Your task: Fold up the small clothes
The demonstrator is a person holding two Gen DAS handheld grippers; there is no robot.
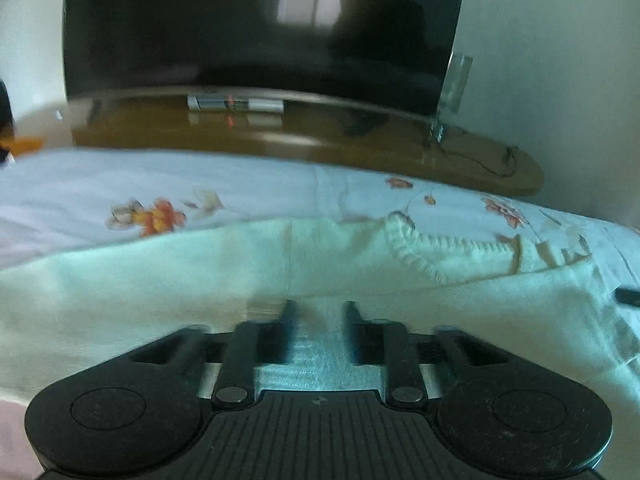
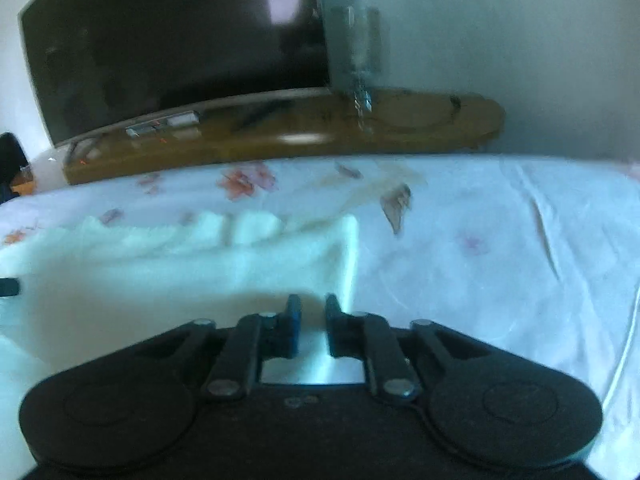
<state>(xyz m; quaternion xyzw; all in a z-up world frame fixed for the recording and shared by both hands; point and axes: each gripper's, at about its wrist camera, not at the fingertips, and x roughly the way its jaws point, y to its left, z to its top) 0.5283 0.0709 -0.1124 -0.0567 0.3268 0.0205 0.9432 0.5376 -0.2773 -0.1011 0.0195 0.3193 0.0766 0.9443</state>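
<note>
A pale cream knit garment (image 1: 160, 280) lies spread on a floral bedsheet (image 1: 100, 188). Its ribbed collar (image 1: 448, 252) shows at the right of the left wrist view. My left gripper (image 1: 319, 308) is low over the garment's near edge, its jaws a little apart with cloth between them. In the right wrist view the same garment (image 2: 160, 272) fills the left half, its right edge (image 2: 350, 256) running up just above my right gripper (image 2: 313, 304). The right jaws are a little apart with pale cloth showing between them. The frames are blurred.
A dark television (image 1: 260, 24) stands on a brown wooden stand (image 1: 280, 136) beyond the bed, with a small white device (image 1: 236, 103) under it. Bare floral sheet (image 2: 500, 248) extends to the right of the garment. A white wall (image 2: 500, 40) is behind.
</note>
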